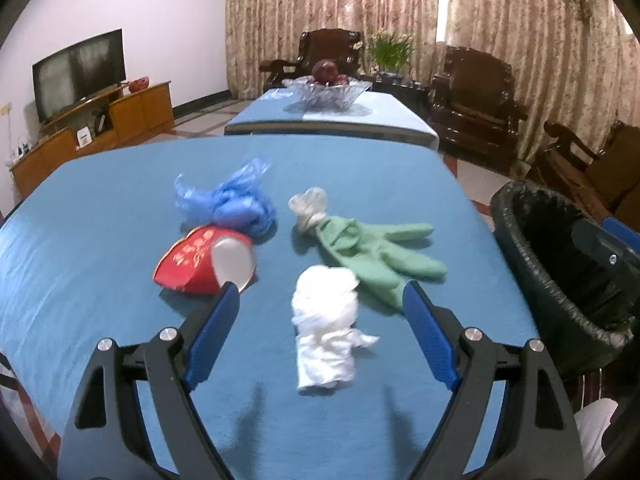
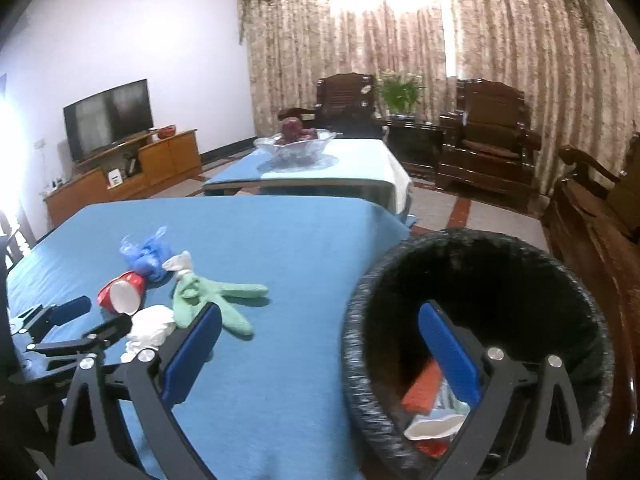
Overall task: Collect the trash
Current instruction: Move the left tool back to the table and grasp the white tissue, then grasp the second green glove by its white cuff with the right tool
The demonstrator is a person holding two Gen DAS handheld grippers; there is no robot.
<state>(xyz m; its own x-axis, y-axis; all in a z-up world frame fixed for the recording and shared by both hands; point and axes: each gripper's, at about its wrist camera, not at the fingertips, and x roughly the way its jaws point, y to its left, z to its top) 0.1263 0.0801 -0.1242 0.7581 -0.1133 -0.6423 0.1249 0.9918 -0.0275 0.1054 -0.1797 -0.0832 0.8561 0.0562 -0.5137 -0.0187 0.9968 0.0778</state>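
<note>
Trash was laid out in a loose cluster mid-worktop, which I'd guess was so each piece could be picked off one at a time. Going left to right in the left wrist view: the crushed red paper cup (image 1: 204,262) lay on its side at centre-left, with the blue plastic bag (image 1: 236,200) bunched up just behind it and touching. Then the white crumpled tissue (image 1: 326,328) sat low centre, right between the spread fingers of the left tool (image 1: 322,300), which was open and holding nothing, so probably lined up for that grab. Right of it lay the green glove (image 1: 372,250), a knotted white bit at its cuff end.

At the right edge sat the black-lined trash bin (image 1: 560,264), off the worktop's side and near enough for short drops. In the right wrist view the right tool (image 2: 320,328) was also open and empty, one finger over the bin (image 2: 400,280); some red and white scraps were already inside.

The blue worktop (image 1: 100,208) looked like a smooth cloth cover. Room-wise: a TV (image 1: 78,70) on a wooden cabinet at upper left, a glass fruit bowl (image 1: 326,94) on a second table behind, dark wooden armchairs (image 1: 476,96) and patterned curtains (image 1: 520,20) across the top.
</note>
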